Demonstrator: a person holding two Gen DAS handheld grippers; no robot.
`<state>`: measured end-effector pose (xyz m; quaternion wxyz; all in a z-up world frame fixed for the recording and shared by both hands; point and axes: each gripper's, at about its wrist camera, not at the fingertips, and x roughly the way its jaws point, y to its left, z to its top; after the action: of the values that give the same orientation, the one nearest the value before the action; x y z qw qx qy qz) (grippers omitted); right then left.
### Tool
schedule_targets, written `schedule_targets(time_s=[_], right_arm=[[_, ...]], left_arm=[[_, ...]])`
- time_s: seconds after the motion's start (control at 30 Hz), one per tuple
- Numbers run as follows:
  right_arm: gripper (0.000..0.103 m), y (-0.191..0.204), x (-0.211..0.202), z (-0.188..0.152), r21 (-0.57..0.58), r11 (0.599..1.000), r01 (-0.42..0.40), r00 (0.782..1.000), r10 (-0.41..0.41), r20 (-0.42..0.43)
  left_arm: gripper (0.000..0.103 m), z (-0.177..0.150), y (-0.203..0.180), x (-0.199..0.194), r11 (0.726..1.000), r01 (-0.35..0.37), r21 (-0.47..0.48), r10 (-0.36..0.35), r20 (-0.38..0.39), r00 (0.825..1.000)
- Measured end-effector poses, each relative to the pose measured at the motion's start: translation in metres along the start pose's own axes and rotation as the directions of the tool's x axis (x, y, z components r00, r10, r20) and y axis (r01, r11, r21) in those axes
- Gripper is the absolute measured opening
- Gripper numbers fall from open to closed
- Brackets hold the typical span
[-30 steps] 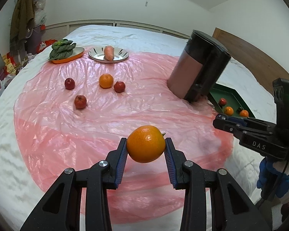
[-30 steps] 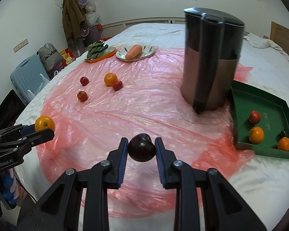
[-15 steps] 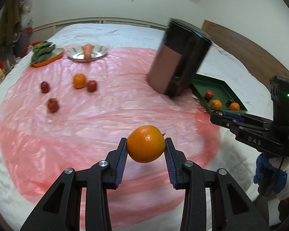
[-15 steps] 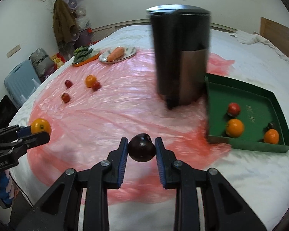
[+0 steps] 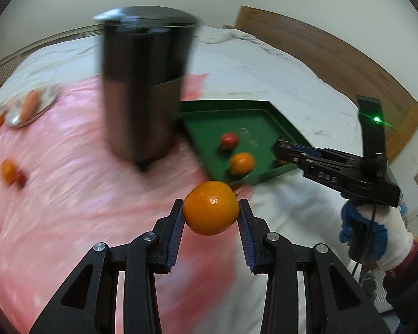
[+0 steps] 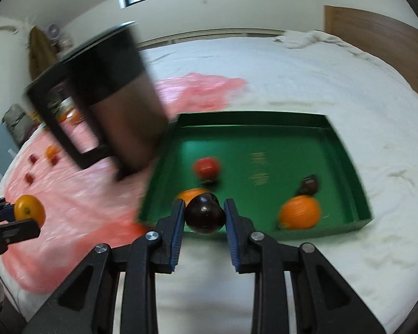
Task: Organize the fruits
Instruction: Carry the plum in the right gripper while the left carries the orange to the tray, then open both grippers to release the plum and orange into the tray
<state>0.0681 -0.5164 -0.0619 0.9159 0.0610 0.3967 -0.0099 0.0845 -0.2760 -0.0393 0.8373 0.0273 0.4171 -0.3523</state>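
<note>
The left gripper (image 5: pixel 211 217) clamps a round, dimpled orange (image 5: pixel 210 208) over the crinkled pink plastic sheet (image 5: pixel 69 189). The right gripper (image 6: pixel 205 217) clamps a glossy dark plum (image 6: pixel 205 217) at the near rim of the square green tray (image 6: pixel 345 150). The fruit in the tray is motion-blurred, and the plum half hides one orange there.

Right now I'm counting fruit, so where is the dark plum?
In the right wrist view the dark plum sits low centre, clamped in the right gripper, in front of the green tray's near edge.
</note>
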Motion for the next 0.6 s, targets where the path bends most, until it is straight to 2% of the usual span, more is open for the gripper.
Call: schedule_targets(time_s=[0.17,0.33,0.6], right_arm=[[0.026,-0.060,0.019,0.021,0.037,0.997,0.062,0.998,-0.063,0.012],[0.026,-0.105,0.047,0.043,0.075,0.993,0.092,0.996,-0.092,0.008],[0.026,-0.132,0.089,0.055,0.071,0.991,0.112,0.993,-0.109,-0.051]], left_arm=[[0.033,0.035,-0.043,0.049,0.996,0.038,0.084,-0.037,-0.015,0.999],[0.033,0.061,-0.076,0.108,0.988,0.059,0.140,-0.050,-0.065,0.997],[0.033,0.064,-0.100,0.168,0.978,0.049,0.202,-0.021,-0.136,0.990]])
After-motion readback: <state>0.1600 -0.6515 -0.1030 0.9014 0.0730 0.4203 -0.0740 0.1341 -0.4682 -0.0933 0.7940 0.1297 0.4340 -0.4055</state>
